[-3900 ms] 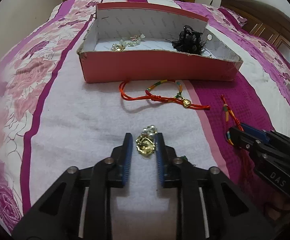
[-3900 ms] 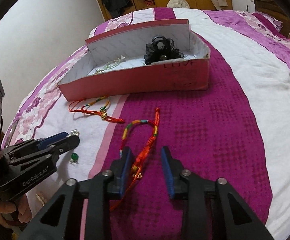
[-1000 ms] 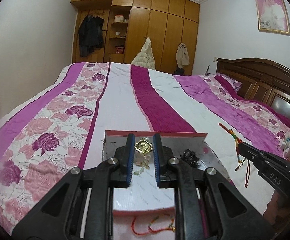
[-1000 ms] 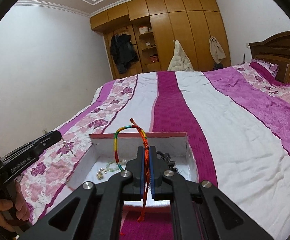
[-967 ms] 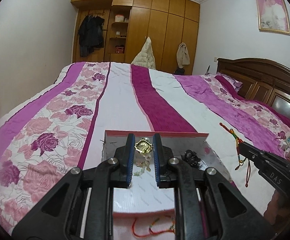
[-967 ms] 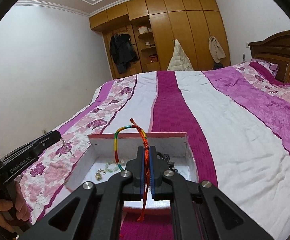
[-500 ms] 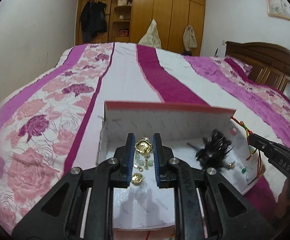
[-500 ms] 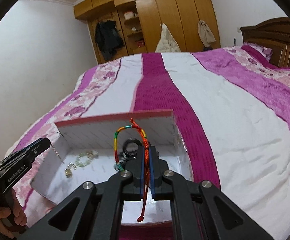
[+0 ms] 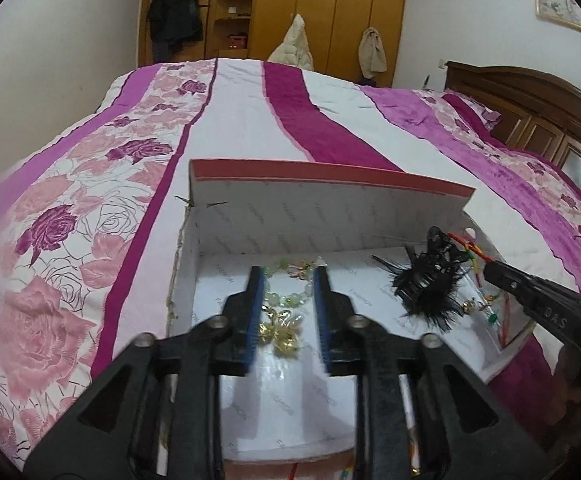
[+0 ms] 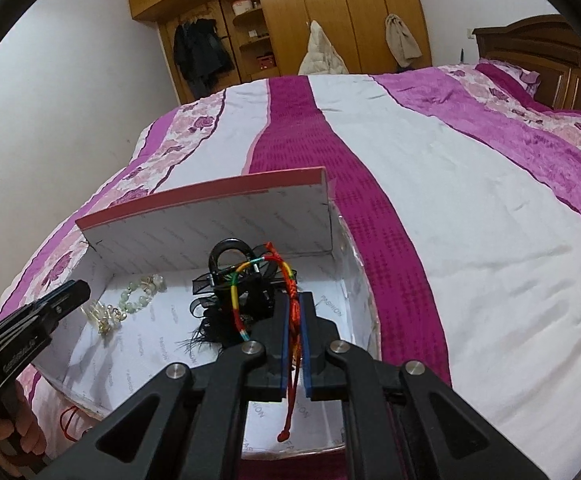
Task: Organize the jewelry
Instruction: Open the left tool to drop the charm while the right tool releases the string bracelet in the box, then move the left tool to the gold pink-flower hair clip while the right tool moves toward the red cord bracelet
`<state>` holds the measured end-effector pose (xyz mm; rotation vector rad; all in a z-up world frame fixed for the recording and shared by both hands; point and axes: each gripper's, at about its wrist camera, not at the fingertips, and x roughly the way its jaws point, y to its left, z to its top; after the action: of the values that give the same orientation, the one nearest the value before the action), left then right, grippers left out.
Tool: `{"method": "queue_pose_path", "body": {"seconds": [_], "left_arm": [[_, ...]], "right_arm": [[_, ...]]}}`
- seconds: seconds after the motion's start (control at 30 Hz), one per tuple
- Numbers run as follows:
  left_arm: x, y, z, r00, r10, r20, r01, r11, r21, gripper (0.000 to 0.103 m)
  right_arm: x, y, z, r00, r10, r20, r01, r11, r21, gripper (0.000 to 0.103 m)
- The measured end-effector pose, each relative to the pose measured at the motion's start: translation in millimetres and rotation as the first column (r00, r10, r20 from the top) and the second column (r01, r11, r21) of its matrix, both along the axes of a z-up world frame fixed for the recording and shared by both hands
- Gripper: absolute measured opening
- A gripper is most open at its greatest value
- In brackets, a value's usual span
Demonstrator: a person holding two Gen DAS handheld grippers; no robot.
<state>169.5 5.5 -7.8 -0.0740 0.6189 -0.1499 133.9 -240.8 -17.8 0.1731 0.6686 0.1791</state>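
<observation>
Left wrist view: you are holding the left gripper (image 9: 286, 304) low over the white floor of the pink box (image 9: 330, 178), and its jaws have just been opening, so the blue pads are now standing clear of the gold brooch (image 9: 280, 330). That piece is lying loose on the box floor between the fingers, just beside the green bead bracelet (image 9: 288, 284), which looks like a sensible spot since the pale and gold pieces are being gathered at this end. Off to the right the black feather hair clip (image 9: 430, 284) is sitting by the far wall, and the right gripper (image 9: 490, 270) is reaching in over it with coloured cord dangling from its tip. Right wrist view: you are keeping the right gripper (image 10: 295, 312) pinched almost fully closed on the red cord bracelet (image 10: 292, 300), its rainbow loop arching up ahead of the pads and its knotted tail hanging below them, free of the floor. It is hovering above the hair clip (image 10: 230, 280) at the right-hand end of the box (image 10: 210, 200), probably so the cord lands apart from the beads. The left gripper (image 10: 72, 294) is showing at the box's left end, near the brooch (image 10: 104, 318). The box is resting on the bed (image 10: 470, 200).
</observation>
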Motion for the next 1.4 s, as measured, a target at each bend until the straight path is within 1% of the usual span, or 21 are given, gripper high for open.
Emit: {"method": "queue_pose_path", "body": {"seconds": [0.03, 0.07, 0.1, 0.13, 0.17, 0.33, 0.47, 0.6, 0.73, 0.8, 0.87, 0.93, 1.07, 1.27, 1.4], "left_arm": [[-1.2, -0.5, 0.6, 1.000, -0.003, -0.002, 0.003, 1.000, -0.001, 0.032], [-1.7, -0.5, 1.4, 1.000, -0.004, -0.002, 0.004, 1.000, -0.002, 0.033], [-5.2, -1.2, 4.2, 1.000, -0.005, 0.001, 0.005, 1.000, -0.004, 0.035], [-5.3, -0.3, 5.1, 1.000, -0.006, 0.002, 0.006, 1.000, -0.006, 0.037], [-8.0, -0.7, 8.0, 1.000, -0.007, 0.002, 0.007, 1.000, -0.007, 0.037], [-19.6, 0.7, 22.2, 1.000, -0.013, 0.008, 0.014, 1.000, -0.017, 0.037], [-36.0, 1.8, 36.5, 1.000, 0.002, 0.024, -0.002, 1.000, 0.001, 0.037], [-54.2, 4.9, 50.2, 0.999, 0.008, 0.041, -0.007, 1.000, -0.023, 0.037], [-72.9, 2.7, 59.7, 0.999, 0.012, 0.045, -0.012, 1.000, -0.003, 0.038], [-82.3, 3.9, 62.7, 0.999, 0.015, 0.045, -0.014, 1.000, -0.011, 0.038], [-92.7, 5.8, 65.2, 1.000, 0.011, 0.027, -0.010, 0.999, -0.036, 0.038], [-102.6, 6.4, 66.4, 1.000, 0.006, 0.008, -0.006, 0.999, -0.045, 0.038], [-123.4, 6.0, 66.1, 1.000, 0.004, -0.027, -0.004, 1.000, -0.011, 0.038], [-150.7, 14.6, 53.8, 0.993, 0.002, -0.121, -0.006, 0.999, -0.031, 0.038], [-163.8, 16.1, 44.4, 0.987, 0.013, -0.162, -0.016, 1.000, -0.020, 0.038]], "right_arm": [[0.1, -1.1, 0.6, 1.000, -0.005, -0.001, 0.005, 1.000, 0.000, 0.012], [0.0, -1.7, 1.9, 1.000, -0.016, 0.000, 0.016, 1.000, -0.001, 0.016], [-1.2, -2.2, 3.4, 1.000, -0.023, 0.004, 0.023, 1.000, 0.003, 0.024], [-2.9, -3.0, 5.0, 1.000, -0.026, 0.009, 0.026, 1.000, 0.014, 0.030], [-3.7, -3.7, 6.0, 1.000, -0.026, 0.011, 0.026, 0.999, 0.020, 0.031], [-13.7, -5.6, 17.4, 1.000, -0.018, 0.014, 0.018, 0.999, 0.043, 0.031], [-35.0, -5.8, 36.0, 0.999, 0.007, 0.049, -0.008, 0.999, 0.034, 0.031], [-55.5, -9.8, 51.1, 0.998, 0.011, 0.059, -0.014, 0.999, 0.045, 0.032], [-78.1, -15.0, 63.1, 0.997, 0.008, 0.078, -0.013, 0.998, 0.068, 0.033], [-89.7, -16.0, 68.5, 0.997, 0.003, 0.079, -0.008, 0.998, 0.070, 0.033], [-99.5, -15.5, 72.3, 0.997, 0.009, 0.076, -0.015, 0.997, 0.071, 0.033], [-109.5, -14.9, 75.0, 0.998, 0.017, 0.067, -0.021, 0.997, 0.070, 0.035], [-128.4, -12.8, 76.9, 0.998, 0.035, 0.043, -0.038, 0.997, 0.064, 0.037], [-156.9, -8.0, 67.9, 0.998, 0.065, -0.013, -0.064, 0.997, 0.054, 0.037], [-173.2, -5.6, 61.2, 0.996, 0.080, -0.035, -0.078, 0.996, 0.039, 0.037]]}}
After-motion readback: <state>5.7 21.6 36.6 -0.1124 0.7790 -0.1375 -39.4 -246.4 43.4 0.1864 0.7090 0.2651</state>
